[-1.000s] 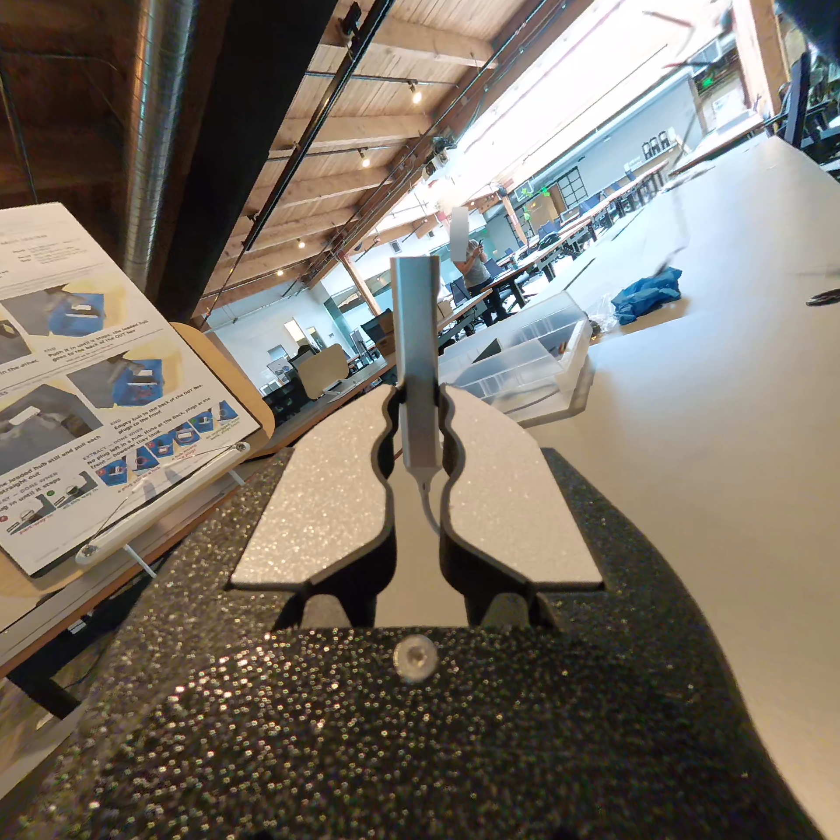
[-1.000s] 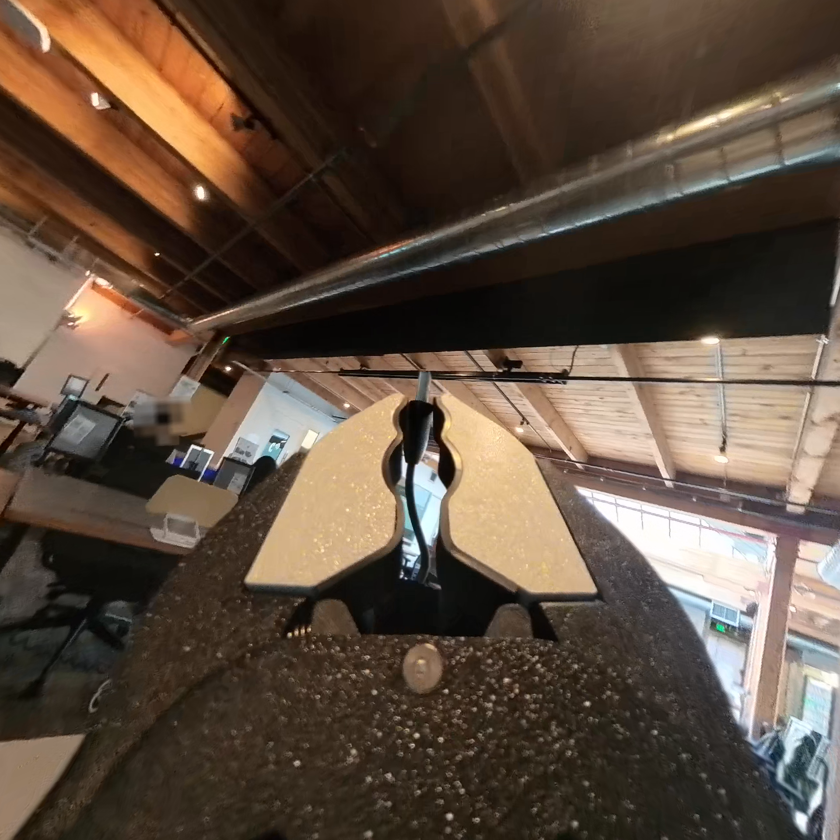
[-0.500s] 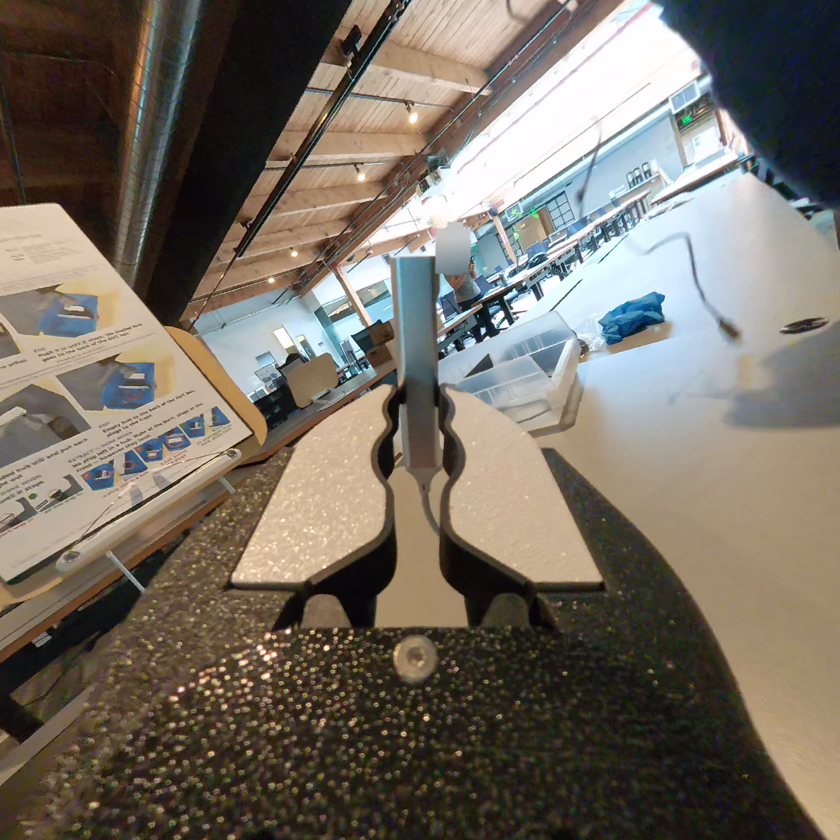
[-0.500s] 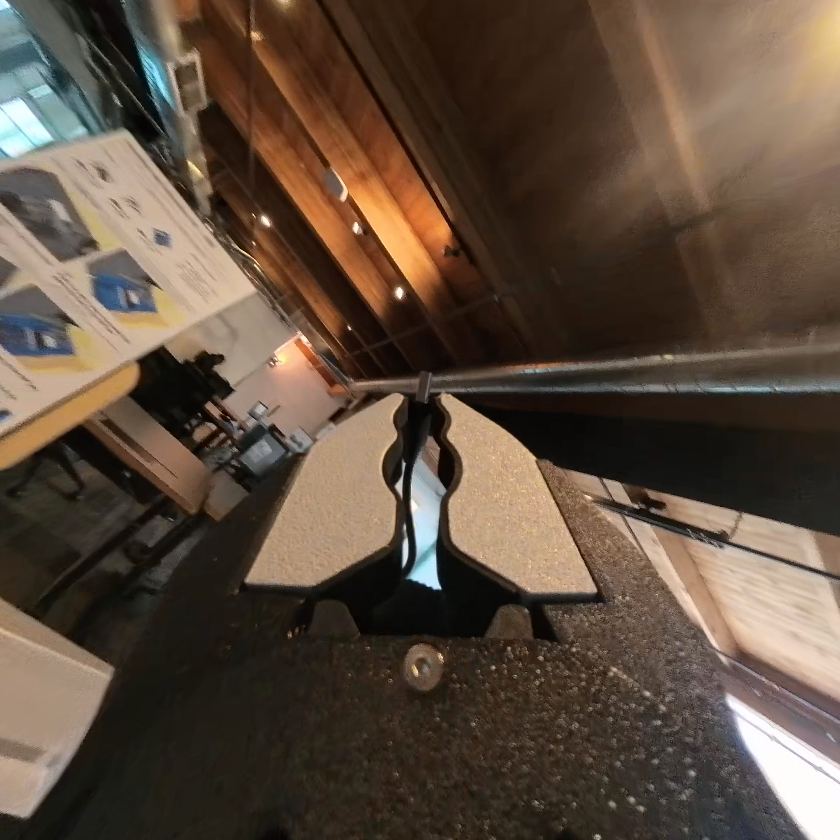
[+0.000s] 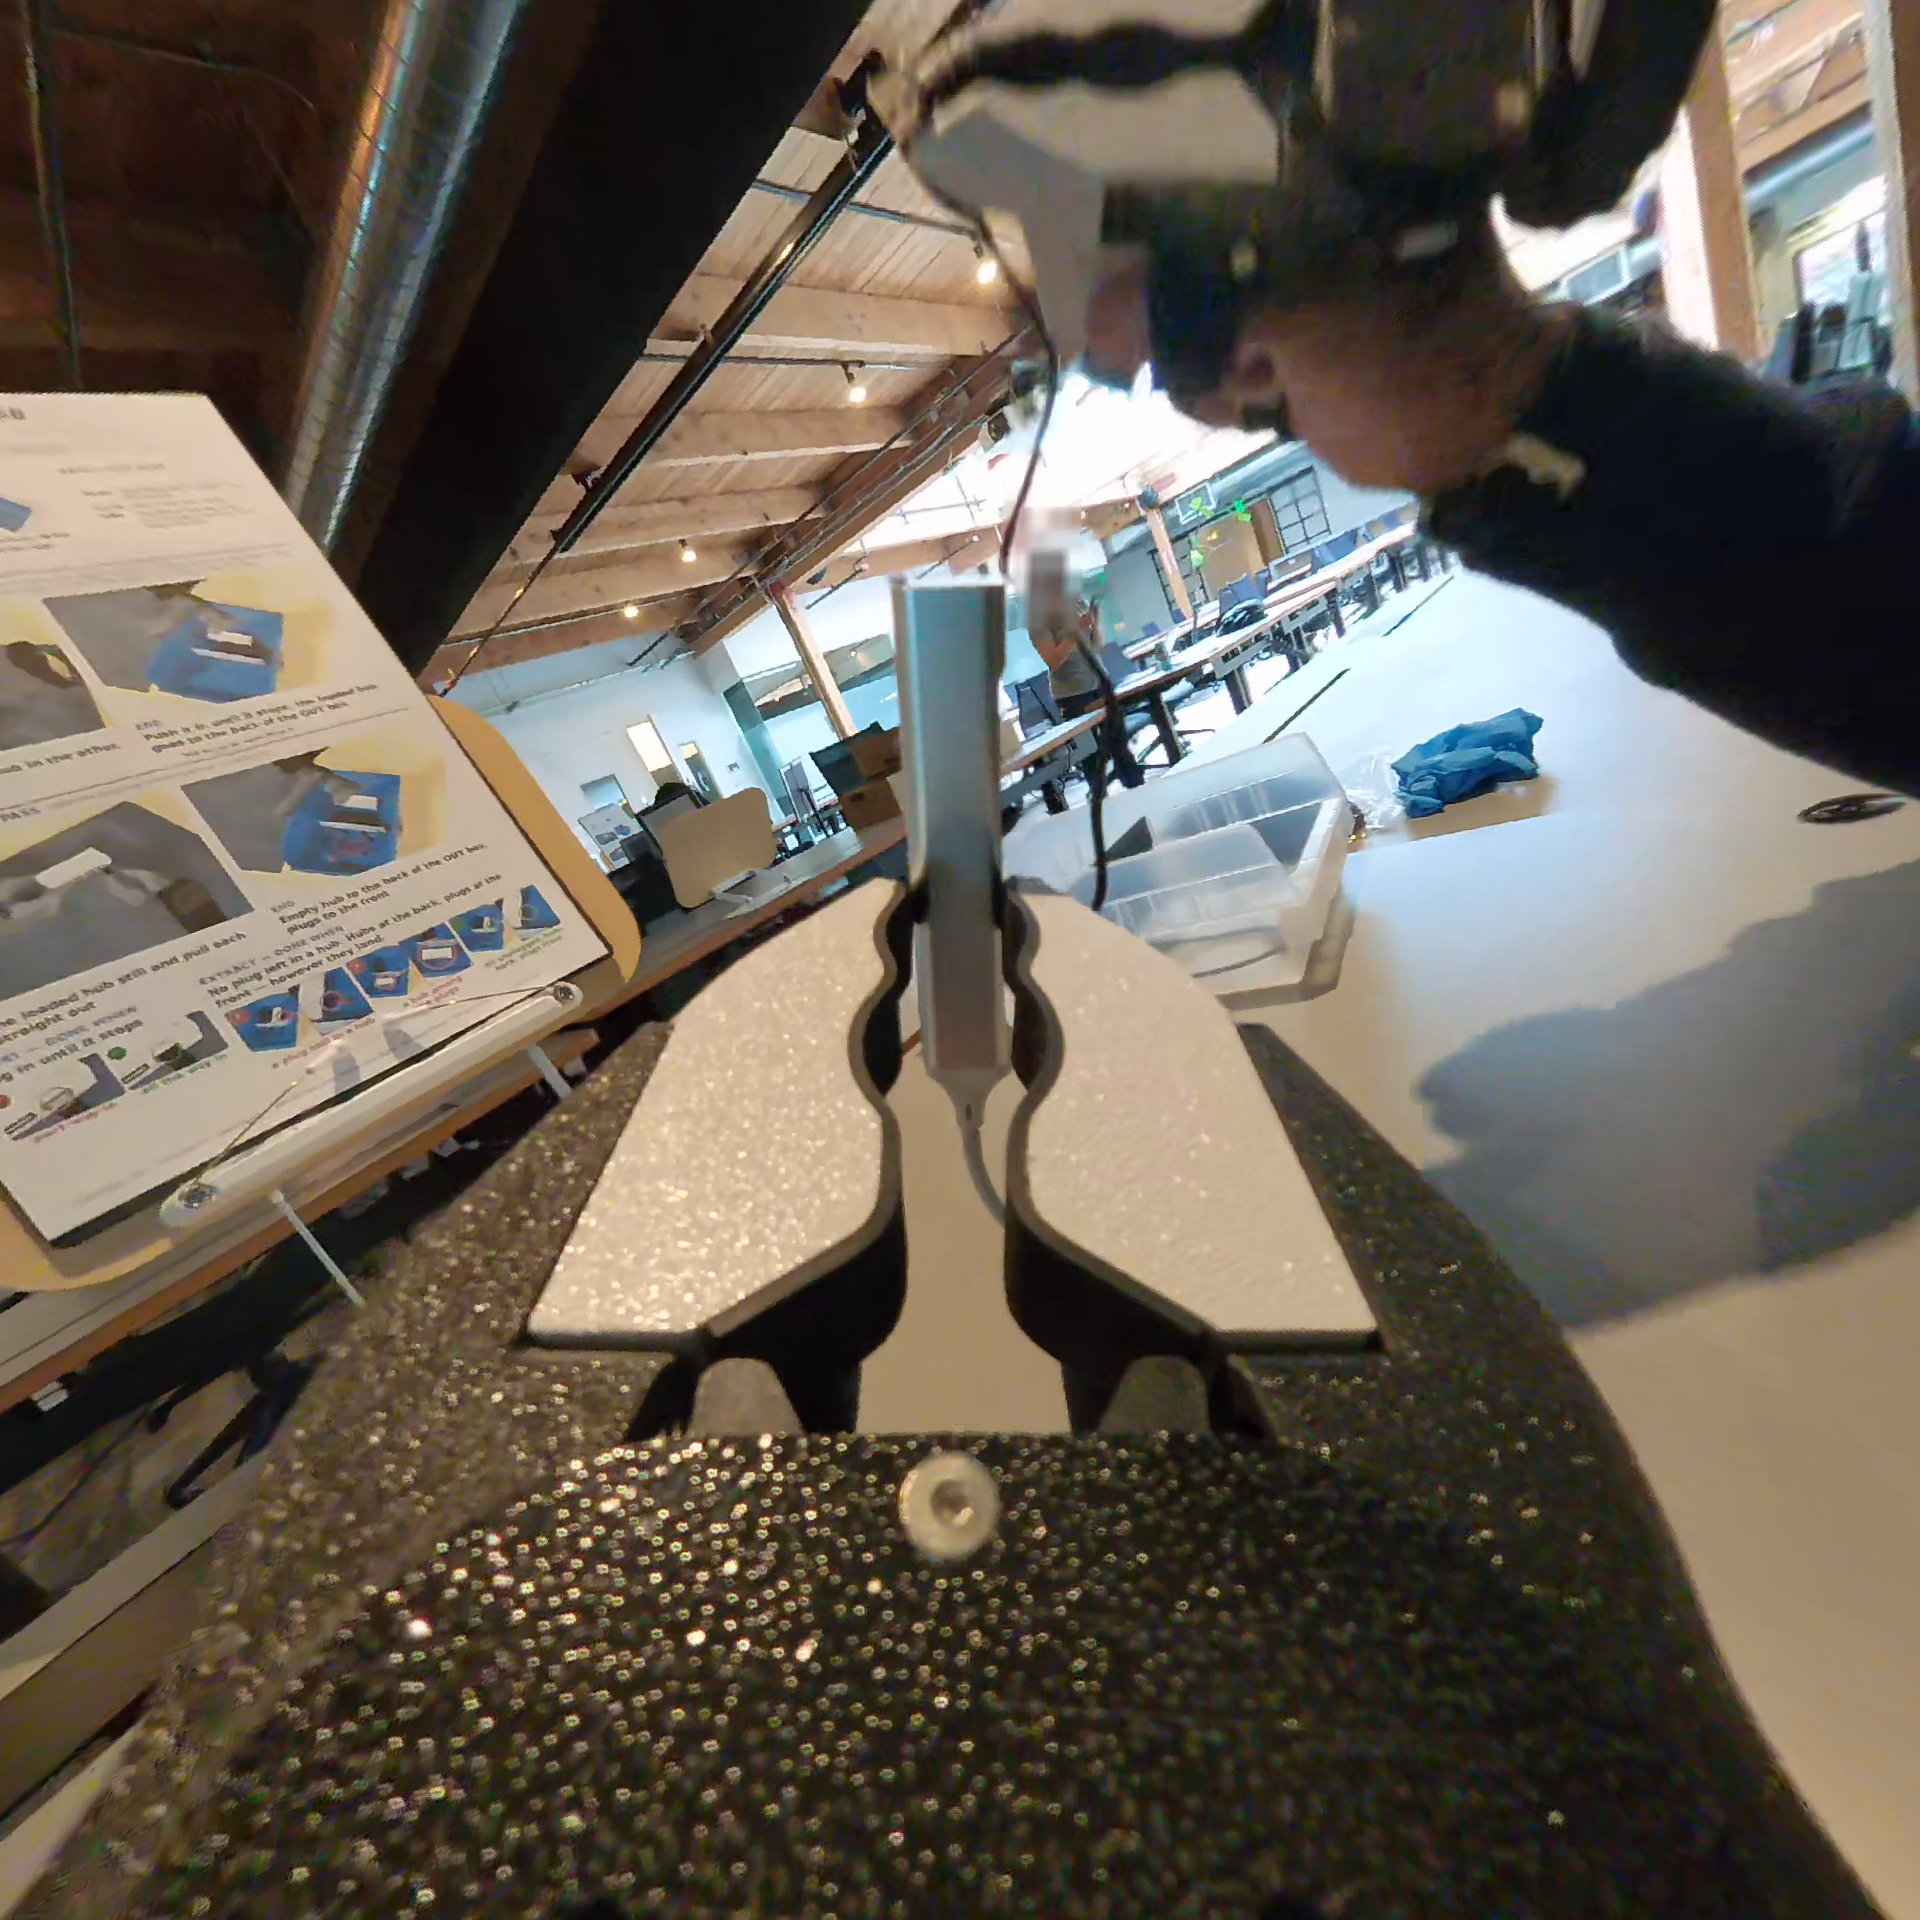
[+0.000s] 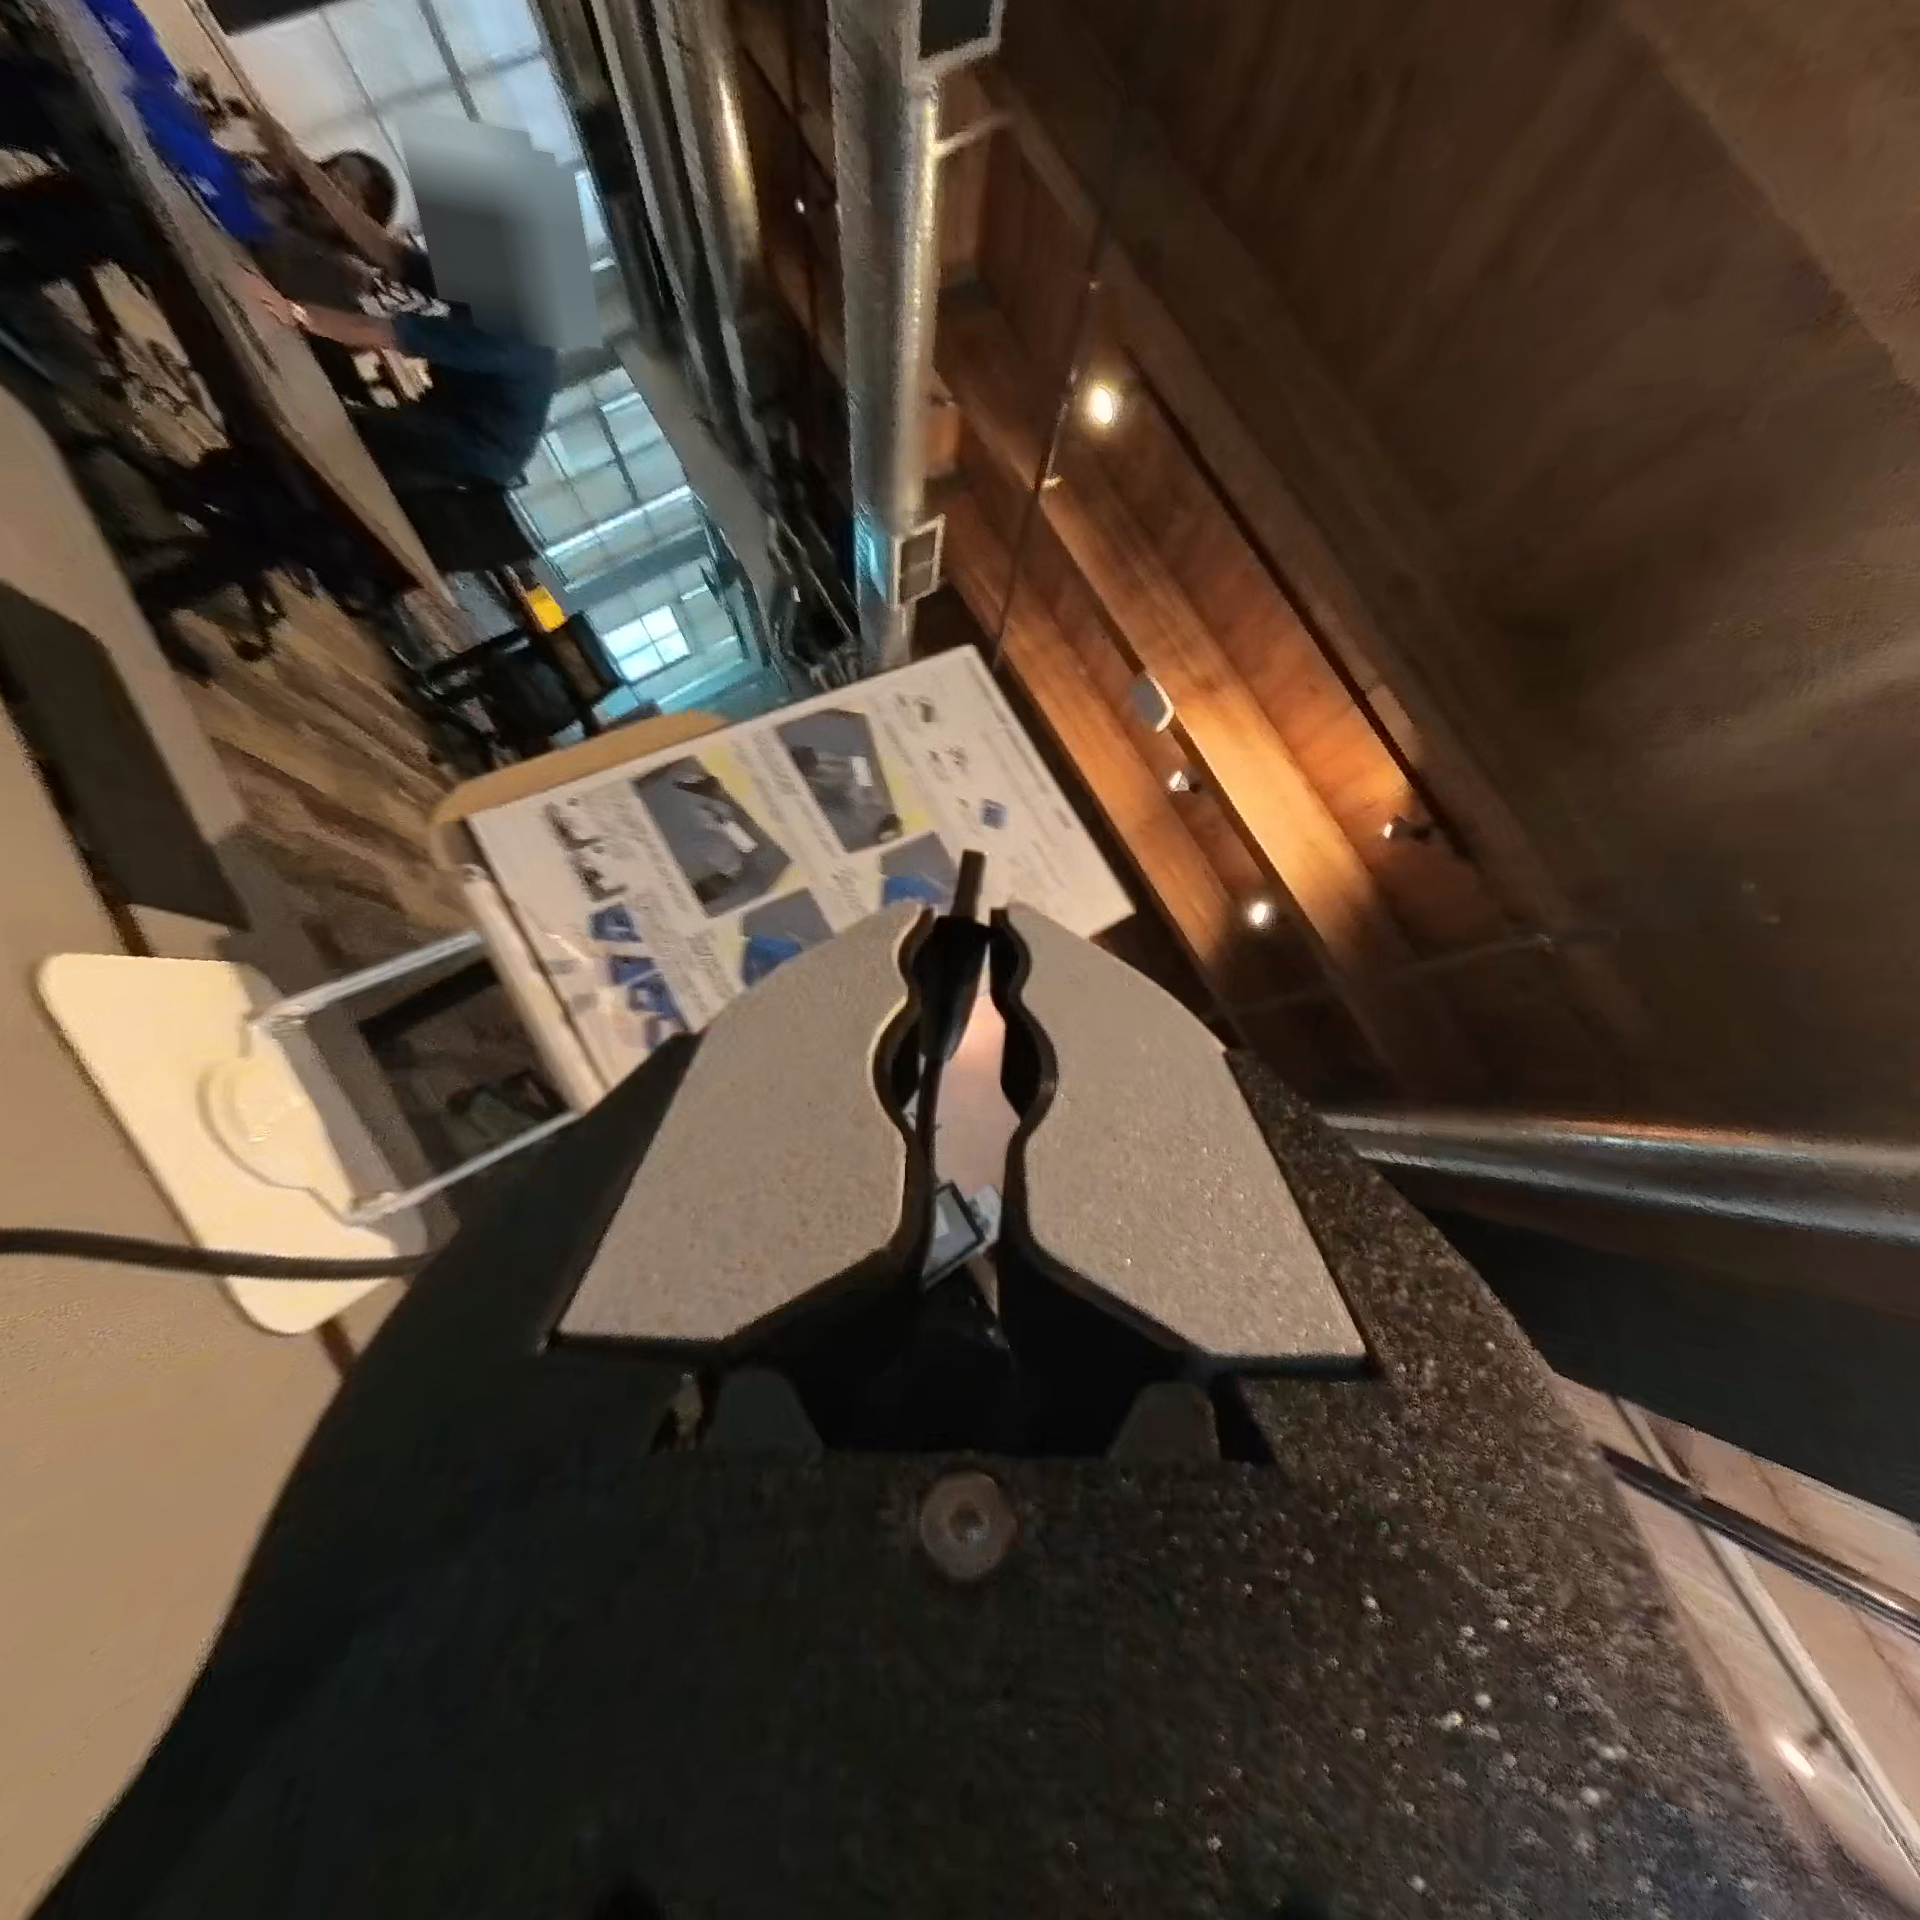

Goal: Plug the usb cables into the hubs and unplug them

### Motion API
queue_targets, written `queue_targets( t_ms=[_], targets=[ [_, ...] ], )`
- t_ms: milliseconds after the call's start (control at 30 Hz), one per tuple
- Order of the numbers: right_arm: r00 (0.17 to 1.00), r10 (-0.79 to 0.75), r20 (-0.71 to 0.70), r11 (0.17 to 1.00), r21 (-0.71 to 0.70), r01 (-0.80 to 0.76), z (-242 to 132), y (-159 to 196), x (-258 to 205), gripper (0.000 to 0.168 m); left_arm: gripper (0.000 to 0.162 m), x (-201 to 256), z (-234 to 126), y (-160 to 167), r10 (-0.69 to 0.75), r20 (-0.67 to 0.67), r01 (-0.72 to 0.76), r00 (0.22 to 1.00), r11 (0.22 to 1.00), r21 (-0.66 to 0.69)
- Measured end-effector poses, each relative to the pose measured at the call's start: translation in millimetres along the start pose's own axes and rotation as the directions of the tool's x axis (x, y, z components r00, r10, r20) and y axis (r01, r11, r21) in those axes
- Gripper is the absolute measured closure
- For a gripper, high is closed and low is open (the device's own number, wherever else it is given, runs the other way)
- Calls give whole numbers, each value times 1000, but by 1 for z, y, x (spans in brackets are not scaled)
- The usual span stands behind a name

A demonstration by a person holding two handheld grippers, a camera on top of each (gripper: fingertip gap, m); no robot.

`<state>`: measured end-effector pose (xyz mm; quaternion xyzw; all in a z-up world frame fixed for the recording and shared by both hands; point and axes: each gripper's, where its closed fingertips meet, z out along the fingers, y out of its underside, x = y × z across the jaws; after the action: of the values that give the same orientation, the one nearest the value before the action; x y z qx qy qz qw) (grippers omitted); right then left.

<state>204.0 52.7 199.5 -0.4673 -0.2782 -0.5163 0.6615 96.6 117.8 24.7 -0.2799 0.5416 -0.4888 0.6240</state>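
My left gripper [image 5: 958, 914] is shut on a slim silver USB hub [image 5: 951, 790] and holds it upright above the table, its white lead trailing down between the fingers. My right gripper [image 6: 961, 920] is shut on a black USB cable plug [image 6: 971, 883]; the plug tip sticks out past the fingertips and the black cable runs back between them. In the left wrist view the right gripper [image 5: 1091, 135] shows blurred above the hub, held by a hand in a dark sleeve [image 5: 1704, 582], with the black cable [image 5: 1023, 468] hanging from it toward the hub's top.
A printed instruction sheet on a stand [image 5: 208, 790] is at the left and also shows in the right wrist view [image 6: 790, 831]. Clear plastic bins [image 5: 1226, 862] and a blue cloth [image 5: 1465, 758] lie on the white table [image 5: 1662, 1039]. A white stand base [image 6: 197, 1122] rests at the table edge. The grippers' ends are close to 20 cm from one another.
The right gripper has swung with the black cable from the upper right to above the hub. Its view turned from the ceiling to the instruction sheet. The left gripper kept the hub still.
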Motion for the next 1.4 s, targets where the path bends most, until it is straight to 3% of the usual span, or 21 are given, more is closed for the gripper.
queue_targets(
  t_ms=[233,400,533,600,767,1100,1400],
  targets=[
    [996,-8,93,1000,28,6,2,27,-112,159,146,-15,14,8,23,-48,-26,999,996,-82],
    [997,-34,73,999,-10,35,-9,48,-149,159,146,-29,33,29,62,-107,-78,992,985,-151],
    [993,50,107,998,-38,-47,-22,57,-175,159,146,-28,39,48,-38,-112,22,993,989,-143],
    [992,19,127,999,-36,-14,-28,58,-188,159,146,-20,38,55,-52,-127,30,991,985,-169],
    [995,-21,93,999,-33,24,-38,52,-190,159,146,-7,33,54,1,-141,-25,990,986,-167],
    [999,-32,40,997,65,29,-56,21,-189,159,146,24,25,23,182,-185,-187,966,982,-9],
    [991,119,68,982,141,-127,-65,2,-182,159,146,25,26,29,215,-183,-225,959,974,-37]
  ],
)
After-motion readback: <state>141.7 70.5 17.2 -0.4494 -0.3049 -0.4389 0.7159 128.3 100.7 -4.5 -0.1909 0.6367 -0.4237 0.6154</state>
